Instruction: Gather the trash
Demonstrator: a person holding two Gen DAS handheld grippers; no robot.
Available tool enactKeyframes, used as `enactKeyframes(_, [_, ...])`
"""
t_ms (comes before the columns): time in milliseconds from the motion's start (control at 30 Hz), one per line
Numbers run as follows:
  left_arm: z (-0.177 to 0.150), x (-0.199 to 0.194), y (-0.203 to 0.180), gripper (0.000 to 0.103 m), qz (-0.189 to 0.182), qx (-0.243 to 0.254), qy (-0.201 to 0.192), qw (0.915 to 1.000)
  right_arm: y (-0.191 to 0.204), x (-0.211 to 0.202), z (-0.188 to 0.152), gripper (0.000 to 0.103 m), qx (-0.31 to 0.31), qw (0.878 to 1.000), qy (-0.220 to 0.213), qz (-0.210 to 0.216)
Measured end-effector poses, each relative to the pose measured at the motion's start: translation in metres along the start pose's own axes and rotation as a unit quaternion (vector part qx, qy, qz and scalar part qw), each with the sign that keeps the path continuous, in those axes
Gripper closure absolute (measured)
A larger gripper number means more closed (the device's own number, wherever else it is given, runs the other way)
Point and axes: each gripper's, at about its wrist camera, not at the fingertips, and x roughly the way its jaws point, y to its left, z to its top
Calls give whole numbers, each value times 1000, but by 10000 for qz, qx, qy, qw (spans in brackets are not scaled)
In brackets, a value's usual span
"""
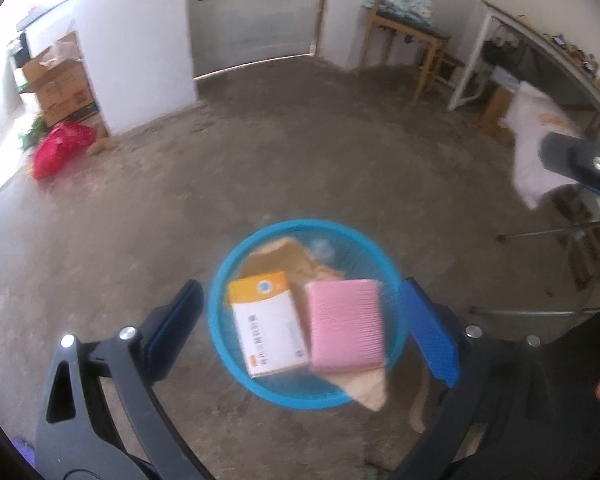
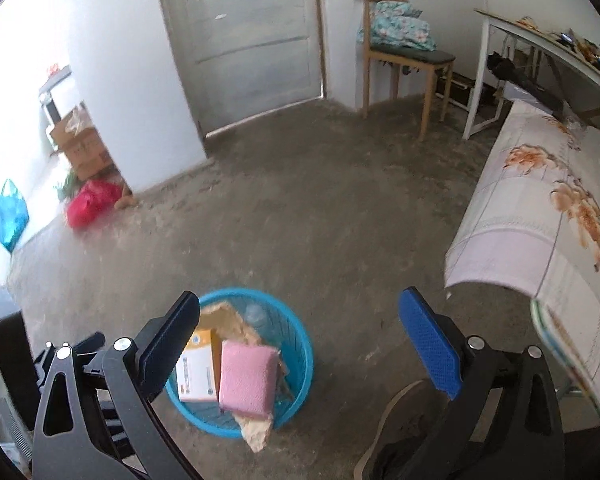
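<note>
While both jaws stand wide apart and empty, the left gripper (image 1: 300,320) hangs above the round blue mesh plastic basket (image 1: 220,280). A pink ribbed sponge pad (image 1: 344,326) and orange-and-white cardboard box (image 1: 266,322) lie inside it. The right gripper (image 2: 300,344), equally spread, sits just right of the basket.

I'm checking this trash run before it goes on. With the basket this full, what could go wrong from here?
1. The pink sponge and the orange-and-white box sit at the rim of the blue basket, so more trash may slide off.
2. Brown paper hangs over the rim and could drop out or snag if the basket is lifted.
3. Both the left gripper and the right gripper are open and empty; bumping the light basket might tip it.
</note>
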Motion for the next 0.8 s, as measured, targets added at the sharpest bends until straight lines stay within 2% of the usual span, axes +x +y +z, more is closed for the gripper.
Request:
enactKeyframes(100, [-5, 5, 1, 9, -98, -123, 178, 9997, 13, -1, -8, 6, -121, 9998, 74, 100])
enactKeyframes(467, [-30, 1, 1, 9, 181, -335, 414, 9984, 47, 3, -41, 6, -475, 9980, 403, -88])
enactKeyframes(800, [-42, 1, -1, 9, 270, -373, 560, 9974, 45, 3, -43, 6, -430, 9980, 429, -163])
